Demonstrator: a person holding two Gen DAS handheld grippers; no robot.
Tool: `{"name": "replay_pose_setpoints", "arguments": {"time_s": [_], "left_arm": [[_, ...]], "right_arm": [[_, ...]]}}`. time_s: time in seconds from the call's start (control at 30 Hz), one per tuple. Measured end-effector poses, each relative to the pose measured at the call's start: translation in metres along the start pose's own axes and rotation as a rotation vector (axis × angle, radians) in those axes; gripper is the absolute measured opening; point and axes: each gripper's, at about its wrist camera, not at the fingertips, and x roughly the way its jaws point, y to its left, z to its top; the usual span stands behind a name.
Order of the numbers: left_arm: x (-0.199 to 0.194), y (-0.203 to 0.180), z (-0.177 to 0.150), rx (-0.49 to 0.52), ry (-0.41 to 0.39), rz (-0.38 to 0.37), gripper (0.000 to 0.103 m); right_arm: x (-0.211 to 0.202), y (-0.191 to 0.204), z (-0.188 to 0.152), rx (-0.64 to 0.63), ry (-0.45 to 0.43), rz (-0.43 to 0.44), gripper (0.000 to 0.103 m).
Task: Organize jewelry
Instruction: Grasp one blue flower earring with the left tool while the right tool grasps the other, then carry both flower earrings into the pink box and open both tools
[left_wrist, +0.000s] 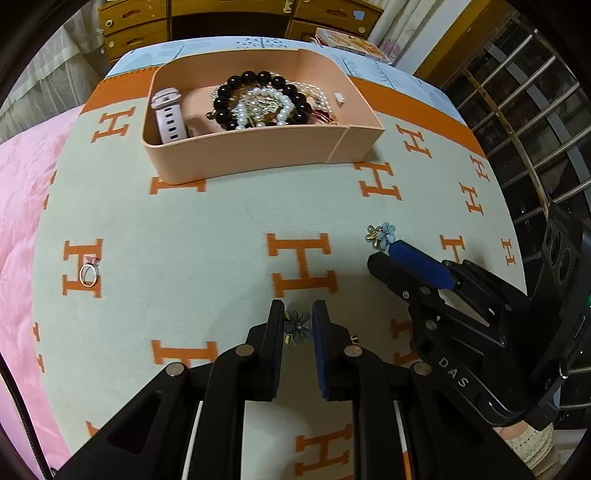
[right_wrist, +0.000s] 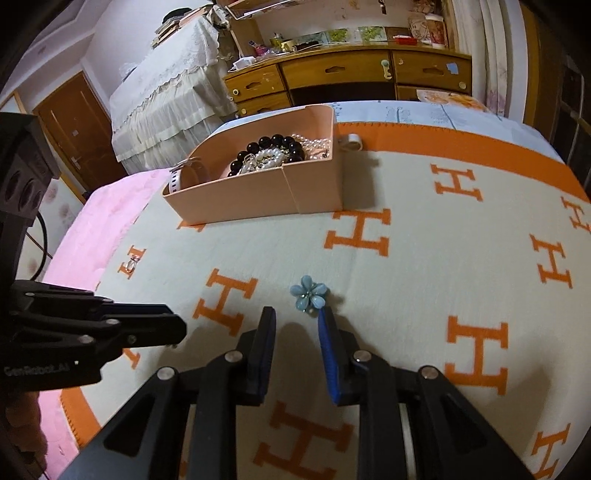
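Observation:
My left gripper (left_wrist: 298, 314) is shut on a dark blue flower earring (left_wrist: 297, 326), held just above the H-patterned blanket (left_wrist: 207, 229). To its right my right gripper (left_wrist: 382, 254) points at a second, light blue flower earring (left_wrist: 382, 234) lying on the blanket. In the right wrist view that flower earring (right_wrist: 308, 295) sits just past the right fingertip of the right gripper (right_wrist: 297, 317), which is open with nothing between its pads. Farther back, a pink box (left_wrist: 258, 158) holds a black bead bracelet (left_wrist: 258, 96), pearls and a pale watch strap (left_wrist: 168, 114).
A small ring (left_wrist: 88, 275) lies on the blanket at the left, near a pink quilt (left_wrist: 22, 206). Wooden drawers (right_wrist: 332, 74) stand beyond the bed. A metal window grille (left_wrist: 517, 122) runs along the right side.

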Motion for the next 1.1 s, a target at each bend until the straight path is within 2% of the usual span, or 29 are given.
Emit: {"name": "replay_pose_setpoints", "arguments": {"time_s": [0.27, 0.57, 0.77, 0.87, 1.1], "left_arm": [[-0.004, 0.014, -0.002, -0.025, -0.007, 0.002, 0.013], [-0.007, 0.027, -0.006, -0.054, -0.005, -0.002, 0.013], [-0.028, 0.033, -0.001, -0.054, -0.036, 0.008, 0.013], [-0.049, 0.035, 0.011, -0.046, -0.074, 0.026, 0.013], [-0.118, 0.032, 0.055, -0.028, -0.205, 0.08, 0.013]], "right_arm": [[0.009, 0.006, 0.011, -0.055, 0.004, -0.072, 0.024], [0.014, 0.009, 0.018, -0.092, -0.008, -0.107, 0.024], [0.01, 0.017, 0.015, -0.13, 0.013, -0.14, 0.02], [-0.004, 0.02, 0.025, -0.111, 0.011, -0.1, 0.02], [-0.081, 0.049, 0.085, -0.151, -0.138, -0.048, 0.02]]}}
